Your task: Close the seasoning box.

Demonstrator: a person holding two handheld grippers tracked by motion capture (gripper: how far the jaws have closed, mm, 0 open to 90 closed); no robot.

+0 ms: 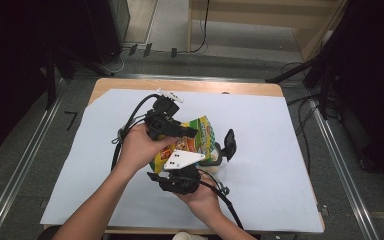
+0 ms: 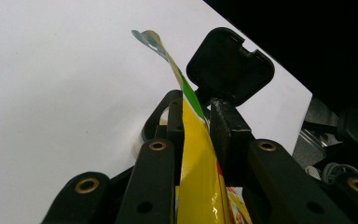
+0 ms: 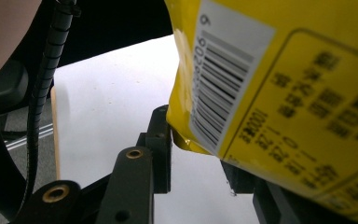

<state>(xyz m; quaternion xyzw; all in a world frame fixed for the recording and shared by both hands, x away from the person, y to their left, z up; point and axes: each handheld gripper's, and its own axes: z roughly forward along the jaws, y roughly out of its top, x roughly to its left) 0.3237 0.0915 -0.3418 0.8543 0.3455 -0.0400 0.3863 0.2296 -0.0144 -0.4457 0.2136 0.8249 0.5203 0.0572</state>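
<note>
In the middle of the high view, a yellow and green foil snack pouch with printed pictures (image 1: 200, 140) is held above the white paper sheet that covers the wooden table (image 1: 280, 130), between the two hand-held tools. The left gripper (image 1: 192, 131) comes from the upper left of the pouch, and in the left gripper view its black jaws are pressed together on the thin yellow edge of the pouch (image 2: 193, 154), so this gripper is clamped on it. The right gripper (image 1: 225, 147) sits under the grey three-cornered plate at the lower side; in the right gripper view the barcode side of the pouch (image 3: 279, 93) hangs between its jaws, with the lower edge seeming to rest against the left jaw, but a firm pinch cannot be told from this picture. The main risk, as a judgement, is that the smooth foil slides out of the narrow left grip if the two hands pull apart, because only a thin strip is caught. If the pull is uneven, the pouch may also tear at a wrong place, or twist and drop onto the sheet. The pouch is the only container here; its top corner (image 2: 149, 37) looks bent, and what is inside cannot be seen, nor whether it is already opened.
</note>
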